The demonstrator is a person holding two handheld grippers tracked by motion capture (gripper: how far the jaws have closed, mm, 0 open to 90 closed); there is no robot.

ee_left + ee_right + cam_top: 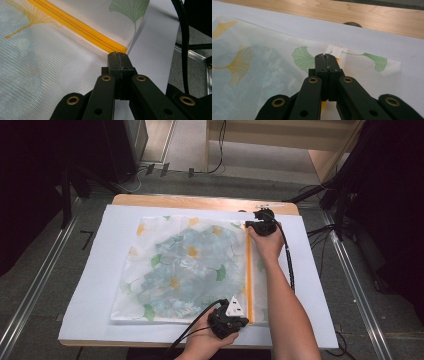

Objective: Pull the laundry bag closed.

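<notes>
A white mesh bag (190, 265) printed with ginkgo leaves lies flat and holds a blue flowered cloth. Its yellow zipper (248, 270) runs along the bag's right side. My left gripper (244, 321) is at the zipper's near end. In the left gripper view its jaws (117, 56) are shut on the bag's edge, right where the zipper (82, 30) stops. My right gripper (249, 226) is at the zipper's far end. It is shut (325, 57), seemingly on the pull, which the jaws hide. A white fabric tab (336, 50) lies just beyond.
A large white sheet (95, 285) covers the wooden table (200, 201), and the bag lies on it. The sheet's bare margins run left and right of the bag. Black cables trail from both grippers. Metal floor rails (30, 295) flank the table.
</notes>
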